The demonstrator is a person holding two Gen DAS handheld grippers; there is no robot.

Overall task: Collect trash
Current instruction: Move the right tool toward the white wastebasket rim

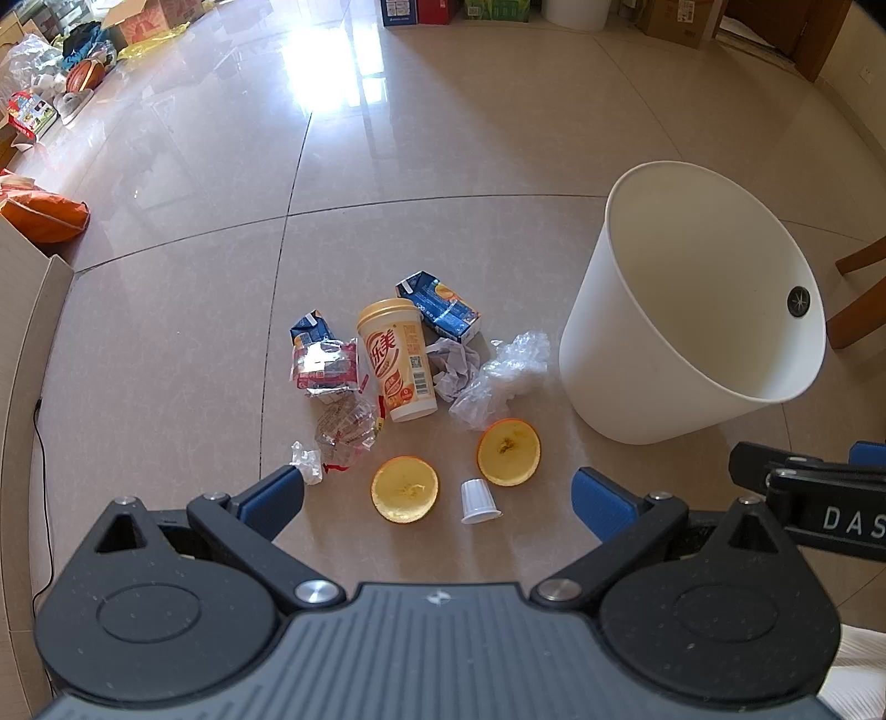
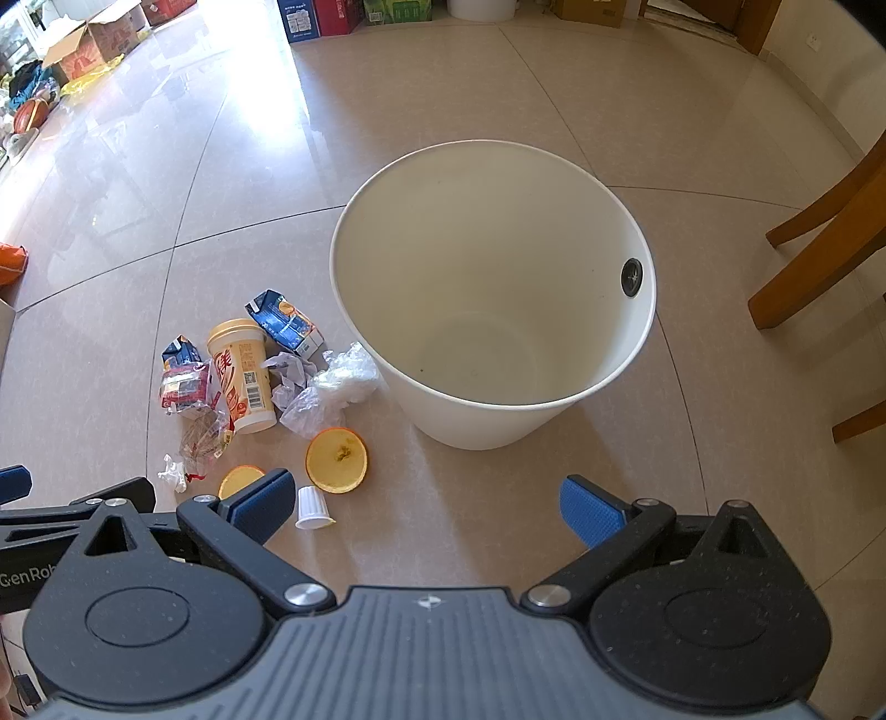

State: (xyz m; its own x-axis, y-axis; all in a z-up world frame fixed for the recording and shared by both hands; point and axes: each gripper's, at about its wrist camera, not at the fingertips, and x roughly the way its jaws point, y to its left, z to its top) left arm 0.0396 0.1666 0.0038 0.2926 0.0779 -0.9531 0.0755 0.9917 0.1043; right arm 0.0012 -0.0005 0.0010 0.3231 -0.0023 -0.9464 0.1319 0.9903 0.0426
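Note:
A pile of trash lies on the tiled floor: a yellow drink cup (image 1: 397, 360) on its side, two blue cartons (image 1: 440, 310), a red wrapper (image 1: 326, 371), crumpled paper (image 1: 454, 363), clear plastic (image 1: 504, 376), two orange lids (image 1: 404, 488), and a small white cup (image 1: 477, 501). A white bin (image 1: 686, 310) stands right of the pile, with nothing inside it (image 2: 487, 288). My left gripper (image 1: 437, 495) hovers open above the lids and small cup. My right gripper (image 2: 426, 507) hangs open before the bin, holding nothing.
Wooden chair legs (image 2: 819, 243) stand right of the bin. Cardboard boxes (image 1: 149, 16) and bags (image 1: 39, 213) line the far and left walls. A cable (image 1: 39, 443) runs along the left. Open floor stretches beyond the pile.

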